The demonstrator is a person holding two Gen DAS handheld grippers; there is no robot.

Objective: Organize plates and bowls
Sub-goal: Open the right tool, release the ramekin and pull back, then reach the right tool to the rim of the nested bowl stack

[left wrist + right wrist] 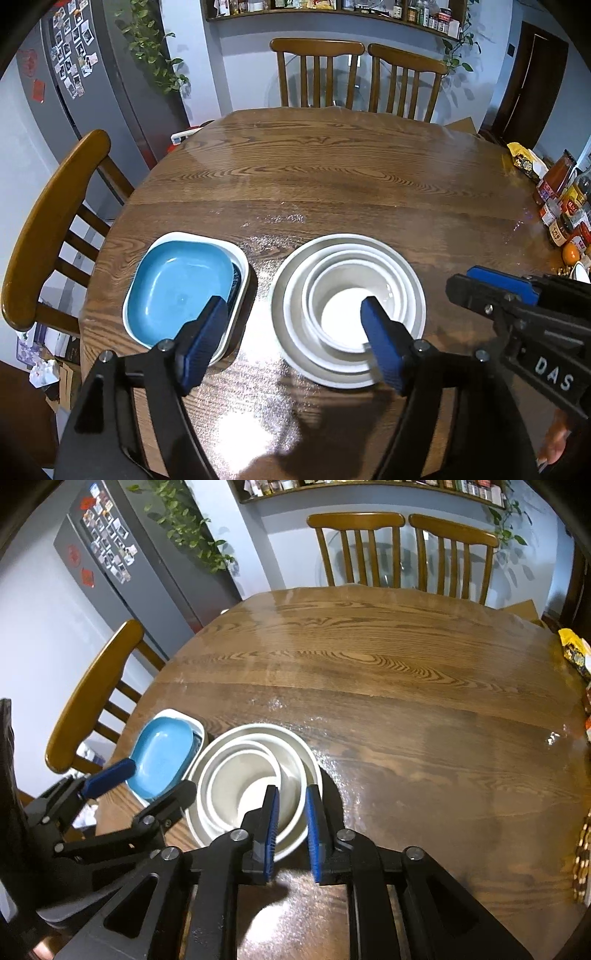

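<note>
Only the left wrist view shows the jars and an orange [570, 254] crowded at the tabletop's [332, 177] right edge, and a bit of a person's hand [554, 439] at the lower right. The right wrist view instead shows the left gripper [147, 779] from the side, low at the left.

On the near part of the tabletop sit two stacks side by side, close but apart: a blue square plate [181, 284] lying in a white square dish [240, 258], and to its right a nest of white round bowls [347, 306].

The left gripper [295, 317] tilts steeply down above both stacks, its fingers wide apart with nothing between them, one over the blue plate, the other over the bowls. The right gripper [291, 830] also angles downward over the near rim of the bowls [255, 786]; its fingers stand a little apart and nothing is clamped between them.
</note>
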